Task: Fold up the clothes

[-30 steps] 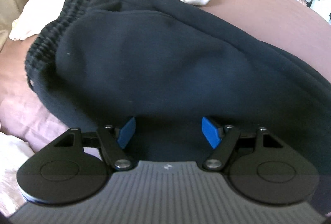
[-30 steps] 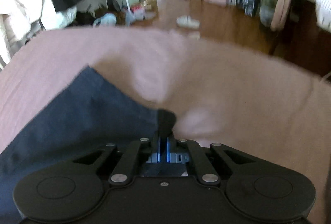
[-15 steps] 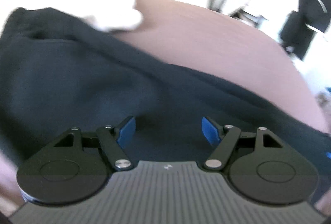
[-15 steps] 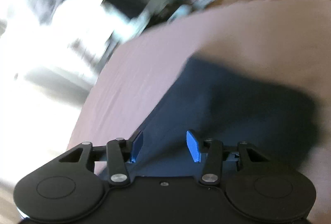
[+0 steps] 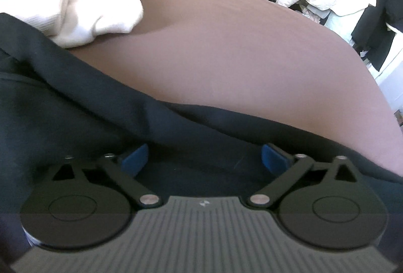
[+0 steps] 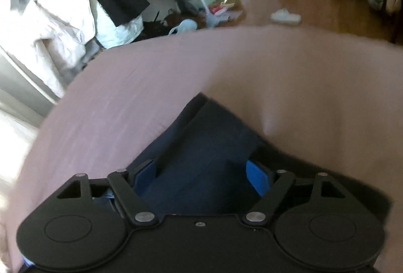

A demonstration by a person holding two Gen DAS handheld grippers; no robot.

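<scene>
1. Upper left of the left wrist view: a white garment lies bunched just beside the work, probably set aside.
2. Across that view's lower half, the dark navy garment lies on the mauve bed; the left gripper hovers close over it, jaws spread wide, holding nothing.
3. Right wrist view, bottom centre: the right gripper, jaws also apart, straddles the garment's squared end, placed as if to pinch it.

Left hand-held gripper spread wide; right hand-held gripper likewise.
</scene>
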